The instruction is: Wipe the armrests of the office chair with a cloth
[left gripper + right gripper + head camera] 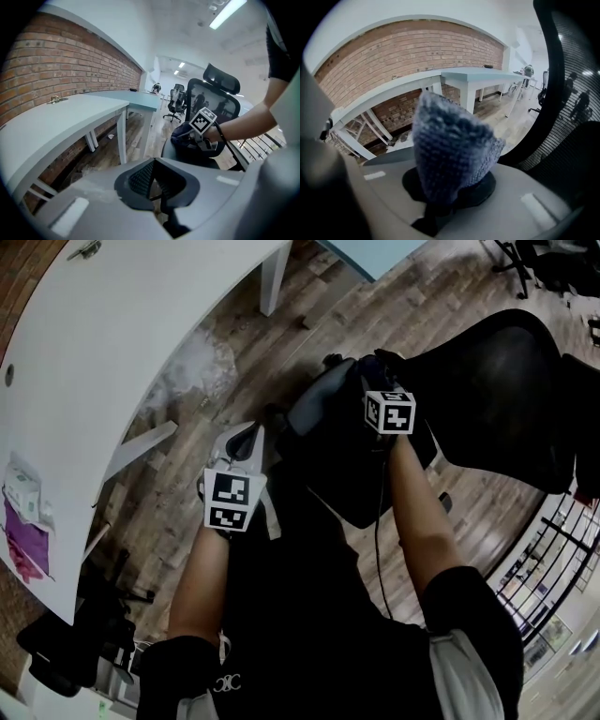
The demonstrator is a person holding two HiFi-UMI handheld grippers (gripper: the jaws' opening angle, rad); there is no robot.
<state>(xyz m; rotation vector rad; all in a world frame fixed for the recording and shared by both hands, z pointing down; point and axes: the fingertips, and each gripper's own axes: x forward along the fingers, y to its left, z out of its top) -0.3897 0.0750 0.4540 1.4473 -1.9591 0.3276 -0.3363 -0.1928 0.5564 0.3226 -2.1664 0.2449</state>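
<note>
A black office chair stands in front of me, its mesh backrest (506,390) (211,101) (574,108) to the right and its seat (361,488) below my hands. My right gripper (352,395) (443,190) is shut on a dark blue-grey knitted cloth (319,404) (184,136) (450,150), held low at the chair's left side. The cloth hides what lies under it, so I cannot tell whether it touches an armrest. My left gripper (248,439) (152,180) hangs a little to the left of the chair, its jaws shut with nothing between them.
A long white desk (112,343) (51,122) runs along a brick wall (61,65) at the left, with a purple item (23,545) on it. More chairs (176,98) stand further back. A black railing (553,559) is at the right.
</note>
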